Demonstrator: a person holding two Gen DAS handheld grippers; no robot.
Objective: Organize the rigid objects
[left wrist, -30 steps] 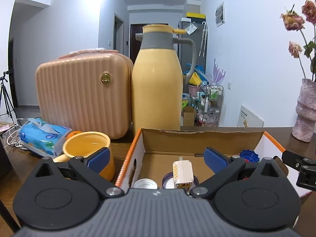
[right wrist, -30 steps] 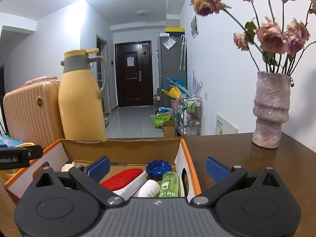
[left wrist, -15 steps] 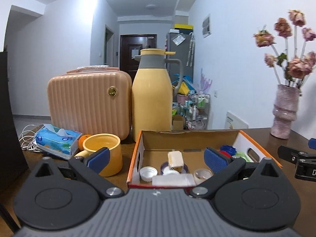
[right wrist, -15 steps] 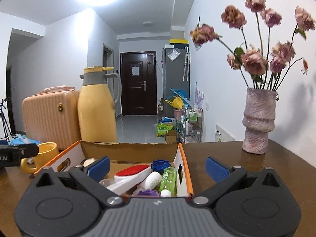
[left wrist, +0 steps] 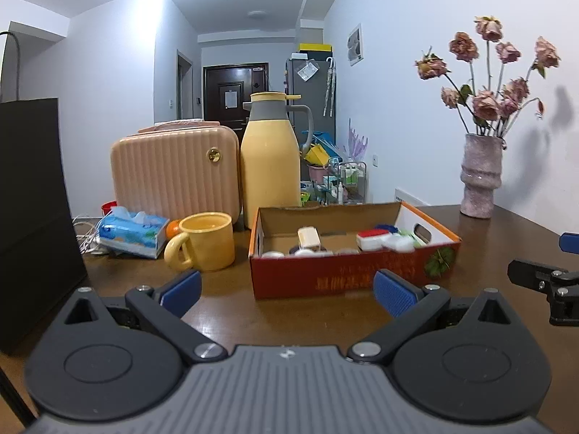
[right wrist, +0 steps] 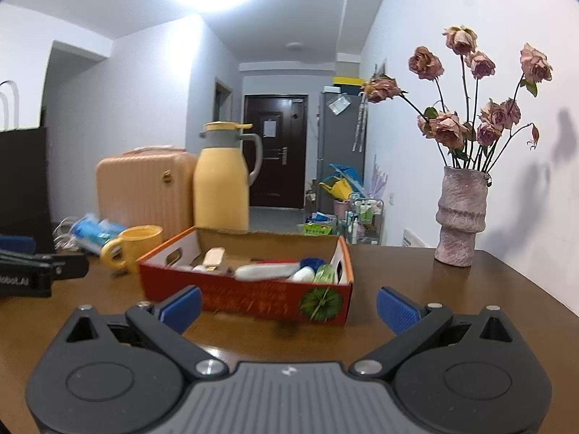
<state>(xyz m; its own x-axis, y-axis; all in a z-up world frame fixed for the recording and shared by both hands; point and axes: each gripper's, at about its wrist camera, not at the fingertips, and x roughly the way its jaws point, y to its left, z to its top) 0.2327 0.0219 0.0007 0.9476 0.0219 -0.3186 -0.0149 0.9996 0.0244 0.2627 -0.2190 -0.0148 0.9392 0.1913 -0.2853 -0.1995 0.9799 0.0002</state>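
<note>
Bare table (left wrist: 296, 311) before box (left wrist: 347, 275); mug (left wrist: 206, 240) crowds left, vase (right wrist: 459, 217) well off right.

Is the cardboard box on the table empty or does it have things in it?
It holds things. The cardboard box is open-topped, and a red-topped white item, a cream block and small white caps show inside.

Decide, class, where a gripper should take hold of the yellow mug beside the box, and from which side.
Grip the yellow mug by its handle, coming from its left-front. The mug stands upright, and the handle loop juts out toward the camera on the left, away from the cardboard box. The round body looks wide, so the left gripper, now open, would likely hold the handle more surely.
</note>
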